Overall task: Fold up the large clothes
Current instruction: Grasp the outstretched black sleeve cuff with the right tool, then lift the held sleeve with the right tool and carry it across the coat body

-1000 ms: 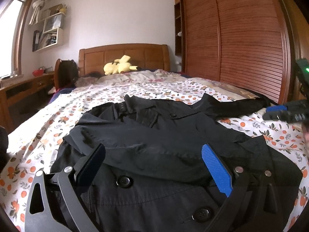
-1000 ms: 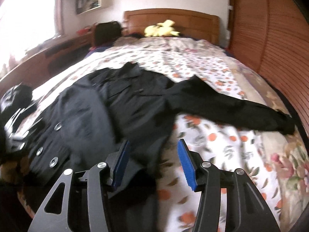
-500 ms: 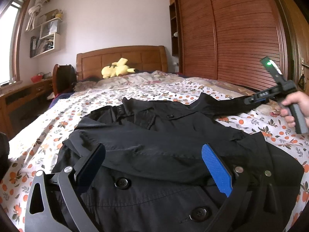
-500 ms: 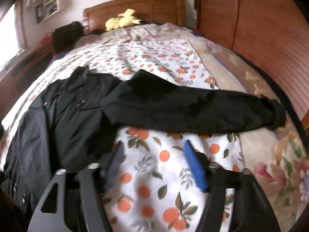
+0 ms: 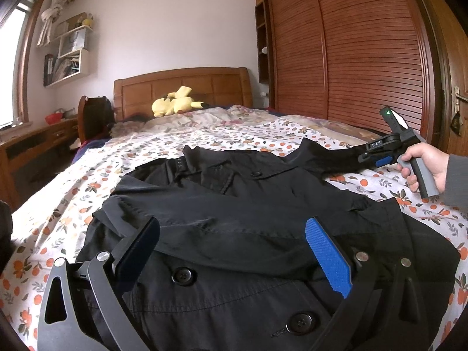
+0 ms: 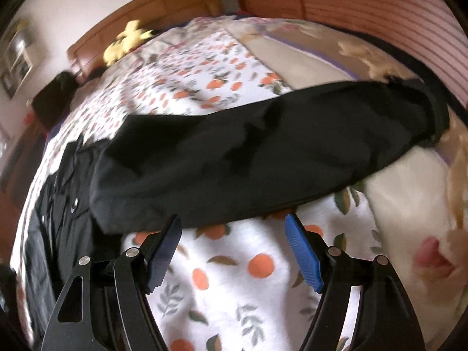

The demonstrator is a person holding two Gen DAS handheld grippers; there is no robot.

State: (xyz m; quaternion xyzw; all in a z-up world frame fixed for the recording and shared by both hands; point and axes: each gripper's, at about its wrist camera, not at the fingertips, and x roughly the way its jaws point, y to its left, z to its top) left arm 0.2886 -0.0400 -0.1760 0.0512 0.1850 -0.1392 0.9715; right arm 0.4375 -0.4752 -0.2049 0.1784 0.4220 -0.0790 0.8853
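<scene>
Tongs both gape: left gripper (image 5: 231,251) above black coat (image 5: 263,204), right gripper (image 6: 232,248) seemingly just short of its sleeve (image 6: 263,152).

Black linkage-arm left gripper (image 5: 232,251) with silver rivets, one blue ridged pad, one dark; matching right gripper (image 6: 234,251); grey handle, green indicator light, grey sleeve (image 5: 457,181) at wrist.

Black coat (image 5: 263,204); white sheet (image 5: 87,181), orange-fruit print; yellow plush (image 5: 175,105); blurred quilt (image 6: 409,204) seemingly cream floral.
</scene>
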